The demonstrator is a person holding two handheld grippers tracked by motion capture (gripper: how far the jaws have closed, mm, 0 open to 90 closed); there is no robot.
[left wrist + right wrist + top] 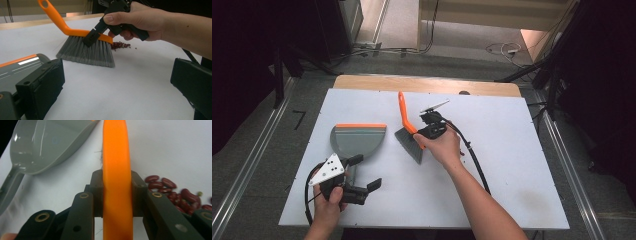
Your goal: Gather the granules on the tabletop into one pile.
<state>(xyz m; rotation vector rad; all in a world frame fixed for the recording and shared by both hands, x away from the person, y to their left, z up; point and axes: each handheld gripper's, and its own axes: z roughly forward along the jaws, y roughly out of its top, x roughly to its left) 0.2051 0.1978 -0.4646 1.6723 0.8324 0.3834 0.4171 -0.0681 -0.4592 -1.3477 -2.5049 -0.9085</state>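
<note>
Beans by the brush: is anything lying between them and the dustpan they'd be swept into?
Only the brush itself, held in the right gripper; its bristles stand on the dustpan's side of the beans. Beyond the bristles, the white table is bare up to the dustpan.

Bright even light, dark surroundings, soft focus

Pretty dim room overall, dark on both sides. The surface [512, 165] is a white sheet over a wooden top [422, 83], sitting on grey carpet floor [262, 145] with metal rails [247, 170] along both sides. Cables [504, 49] lie at the back near a lit, pale patch of floor [397, 20].
</note>
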